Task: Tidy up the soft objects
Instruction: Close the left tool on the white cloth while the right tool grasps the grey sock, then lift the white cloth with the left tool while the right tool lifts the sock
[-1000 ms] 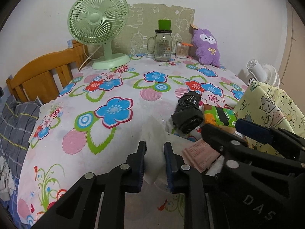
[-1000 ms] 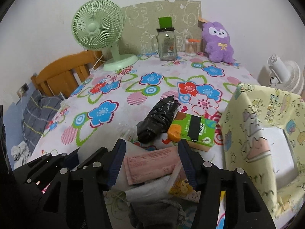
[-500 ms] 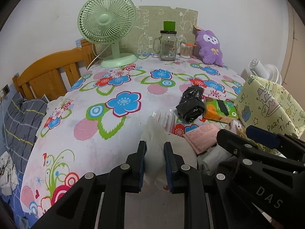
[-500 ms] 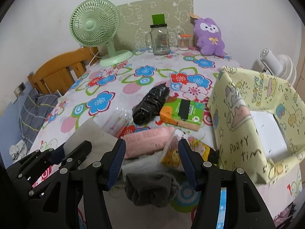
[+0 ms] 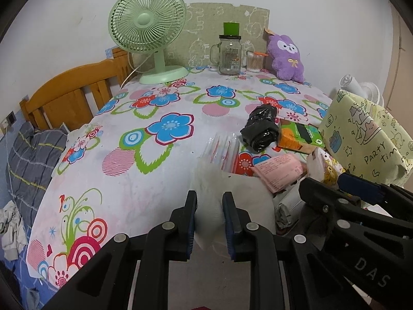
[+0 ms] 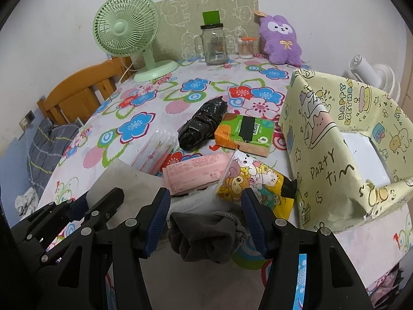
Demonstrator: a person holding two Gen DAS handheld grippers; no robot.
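- My left tongs (image 5: 209, 219) are pinched onto a white cloth (image 5: 233, 196).
- My right tongs (image 6: 206, 215) stand half open around a grey sock bundle (image 6: 206, 235), pads clear of it.

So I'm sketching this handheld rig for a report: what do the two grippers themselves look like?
Both look alike. The left gripper and right gripper are matte black plastic linkages with silver rivet pivots, each ending in two flat fingers faced with ribbed blue pads. White letters "DAS" are printed on the right gripper's body, seen from the left wrist view. No cables, hands or sleeves are visible.
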